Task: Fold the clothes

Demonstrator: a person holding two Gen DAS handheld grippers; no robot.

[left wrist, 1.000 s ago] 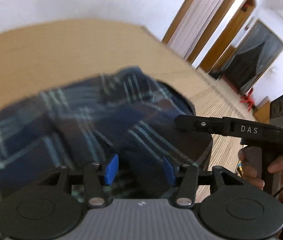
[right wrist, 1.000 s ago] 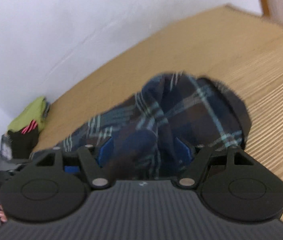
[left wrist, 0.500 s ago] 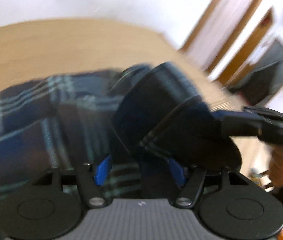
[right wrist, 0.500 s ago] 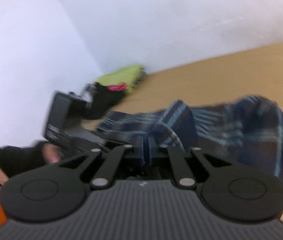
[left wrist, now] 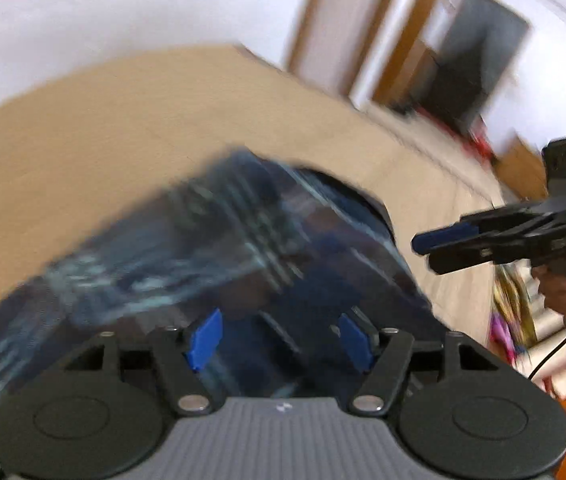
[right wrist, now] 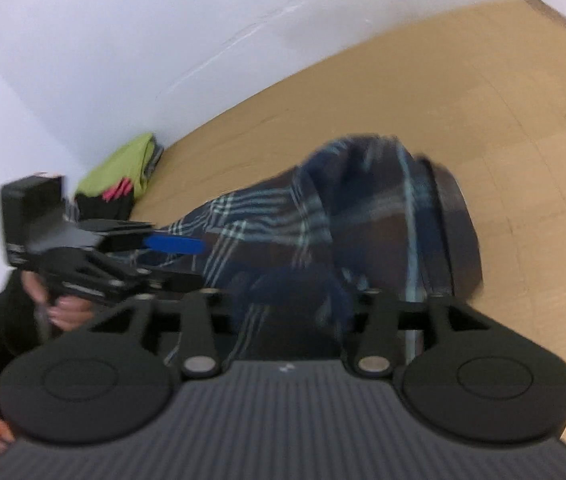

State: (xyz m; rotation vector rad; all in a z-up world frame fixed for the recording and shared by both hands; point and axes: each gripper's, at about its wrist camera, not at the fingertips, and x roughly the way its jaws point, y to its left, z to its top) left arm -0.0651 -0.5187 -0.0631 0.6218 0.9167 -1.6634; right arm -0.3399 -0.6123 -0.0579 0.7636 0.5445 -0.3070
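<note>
A dark blue plaid garment (left wrist: 243, 240) lies bunched on the wooden table (left wrist: 103, 128). My left gripper (left wrist: 279, 338) hovers just over its near part, blue pads wide apart and open, pressing nothing. My right gripper (left wrist: 431, 250) shows side-on at the right, past the cloth's edge, with nothing hanging from it. Its jaws are opening. In the right wrist view the garment (right wrist: 323, 216) fills the middle and blurs over my right gripper (right wrist: 291, 292), whose pads are hidden. The left gripper (right wrist: 179, 258) reaches in from the left.
A pile of green and dark clothes (right wrist: 123, 176) sits in the far corner against the white wall. The table's far edge (right wrist: 555, 8) ends near wooden door frames (left wrist: 403, 52). A hand (left wrist: 559, 288) holds the right gripper's handle. Coloured clutter (left wrist: 511, 312) lies beyond the table.
Half a second ago the right gripper was shut and a fold of cloth stood lifted. Now its jaws have parted, the cloth lies lower, and it has drawn off rightwards. The left pads stand wider.
</note>
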